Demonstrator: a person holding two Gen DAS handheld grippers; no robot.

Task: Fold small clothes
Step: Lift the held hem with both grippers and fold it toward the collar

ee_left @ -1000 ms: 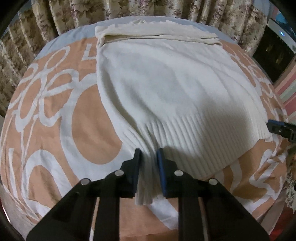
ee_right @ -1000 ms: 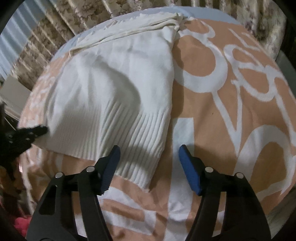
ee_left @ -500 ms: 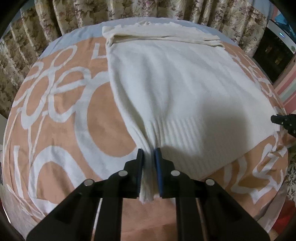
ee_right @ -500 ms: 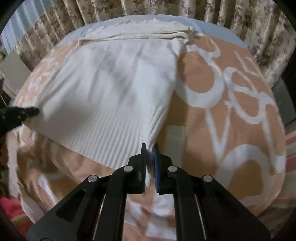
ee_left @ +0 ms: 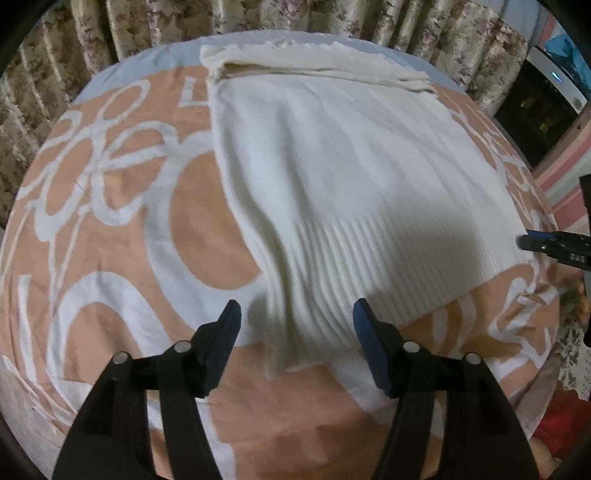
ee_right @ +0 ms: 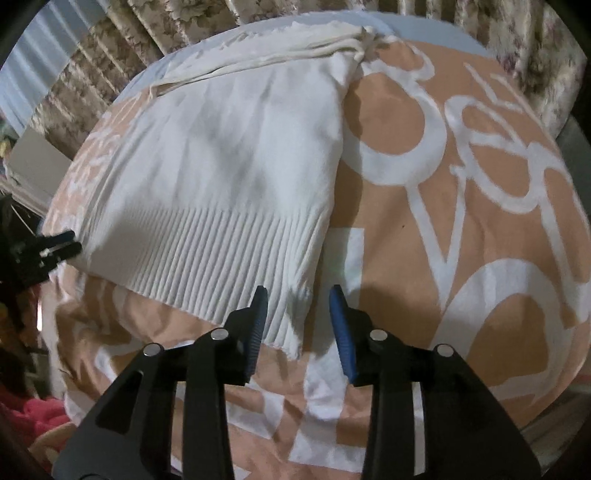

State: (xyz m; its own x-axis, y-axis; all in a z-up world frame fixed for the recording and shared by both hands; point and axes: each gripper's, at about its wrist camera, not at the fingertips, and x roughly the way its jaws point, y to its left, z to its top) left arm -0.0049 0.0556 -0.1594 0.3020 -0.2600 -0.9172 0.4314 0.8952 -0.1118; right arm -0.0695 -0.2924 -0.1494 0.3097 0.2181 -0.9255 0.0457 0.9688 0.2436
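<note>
A cream knit sweater (ee_left: 343,177) lies flat on the orange and white bed cover (ee_left: 110,229), ribbed hem towards me, its far end folded over. It also shows in the right wrist view (ee_right: 229,177). My left gripper (ee_left: 293,325) is open, its jaws either side of the hem's near left corner, not gripping it. My right gripper (ee_right: 297,306) is open, its jaws either side of the hem's near right corner. The right gripper's tip shows at the right edge of the left wrist view (ee_left: 554,245). The left gripper's tip shows at the left edge of the right wrist view (ee_right: 48,249).
Floral curtains (ee_left: 258,18) hang behind the bed. A dark cabinet (ee_left: 535,110) stands at the far right. Red fabric (ee_right: 33,417) lies below the bed's near left edge.
Both grippers were shut on the hem corners half a second ago. Both have opened and let the sweater go, and the hem now lies on the cover.
</note>
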